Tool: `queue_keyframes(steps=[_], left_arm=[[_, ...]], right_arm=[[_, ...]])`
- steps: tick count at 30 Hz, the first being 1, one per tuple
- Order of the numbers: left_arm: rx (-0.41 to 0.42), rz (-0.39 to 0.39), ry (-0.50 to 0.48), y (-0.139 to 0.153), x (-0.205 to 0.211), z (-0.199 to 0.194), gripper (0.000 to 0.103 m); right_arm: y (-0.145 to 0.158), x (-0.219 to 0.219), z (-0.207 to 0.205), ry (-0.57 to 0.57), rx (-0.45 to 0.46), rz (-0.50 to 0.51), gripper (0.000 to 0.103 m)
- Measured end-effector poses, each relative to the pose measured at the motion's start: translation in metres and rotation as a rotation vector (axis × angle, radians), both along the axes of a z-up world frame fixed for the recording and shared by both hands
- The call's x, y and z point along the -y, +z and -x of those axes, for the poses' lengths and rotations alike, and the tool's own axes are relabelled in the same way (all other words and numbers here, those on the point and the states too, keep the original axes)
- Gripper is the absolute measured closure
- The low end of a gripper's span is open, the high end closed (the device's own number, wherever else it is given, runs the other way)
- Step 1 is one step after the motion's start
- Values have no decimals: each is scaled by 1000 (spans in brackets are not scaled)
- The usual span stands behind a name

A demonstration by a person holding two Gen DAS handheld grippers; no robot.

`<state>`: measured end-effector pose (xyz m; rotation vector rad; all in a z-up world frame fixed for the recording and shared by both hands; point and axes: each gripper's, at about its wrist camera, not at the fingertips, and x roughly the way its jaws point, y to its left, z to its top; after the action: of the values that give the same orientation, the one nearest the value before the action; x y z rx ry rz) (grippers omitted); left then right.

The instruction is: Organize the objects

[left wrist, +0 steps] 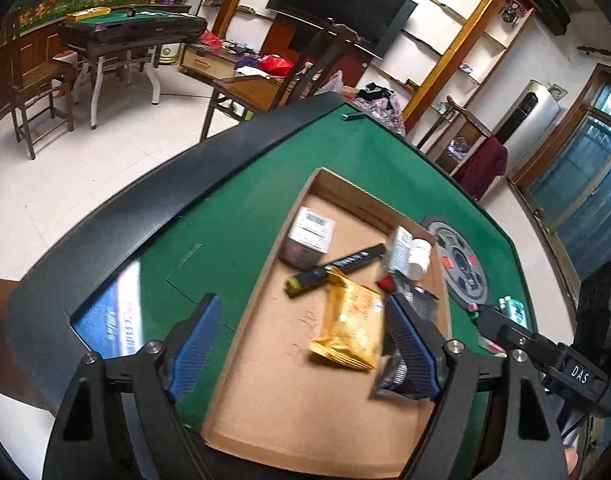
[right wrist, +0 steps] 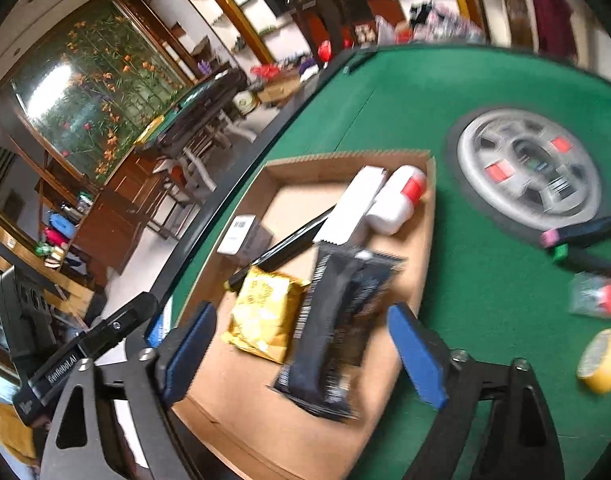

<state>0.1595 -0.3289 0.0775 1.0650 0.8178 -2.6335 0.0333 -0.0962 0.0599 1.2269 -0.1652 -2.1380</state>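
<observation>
- lifting clear is the step now: both the left gripper (left wrist: pixel 301 350) and the right gripper (right wrist: pixel 301 350) stand released above the cardboard tray (left wrist: pixel 265 420), nothing pressed between the pads.
- the yellow packet (left wrist: pixel 351 326) and the black packet (right wrist: pixel 337 328) lie inside the tray; rise straight so neither gets dragged.
- the right view alone shows what is left on the green felt (right wrist: pixel 485 300): the yellow tape roll (right wrist: pixel 601 362) and the markers (right wrist: pixel 585 236).
- the left view alone shows the small white box's (left wrist: pixel 309 240) label.

My green table (right wrist: pixel 405 92) carries a cardboard tray (right wrist: pixel 421 248), its grey centre dial (right wrist: pixel 525 168), two markers (right wrist: pixel 585 232), a yellow tape roll (right wrist: pixel 601 360) and a blurred packet (right wrist: pixel 597 296) just beside them.
</observation>
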Motion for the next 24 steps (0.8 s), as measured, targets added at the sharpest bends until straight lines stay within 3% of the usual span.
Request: queue_keyframes(steps=[3,7,12,18,21,24], left_arm=[[-7,6,-17,4,-16,-1,20],[-6,92,-13,9,-37,-6,20],[-21,179,-35,14,-66,-10,20],[-13,175,-168,12,-114,11,20],[6,170,-239,8,-143,24,19],[38,153,-325,-3,-178,41,19]], right_arm=[[9,-23,-8,-20,-53,-15,8],[12,-67,-11,-66,-97,-50,8],[7,-151,1,-226,-125,-100,8],[-6,-257,25,-527,-157,-136,8],[-6,-286,32,-633,-216,-191,8],[-15,-307,36,-703,-216,-174,8]])
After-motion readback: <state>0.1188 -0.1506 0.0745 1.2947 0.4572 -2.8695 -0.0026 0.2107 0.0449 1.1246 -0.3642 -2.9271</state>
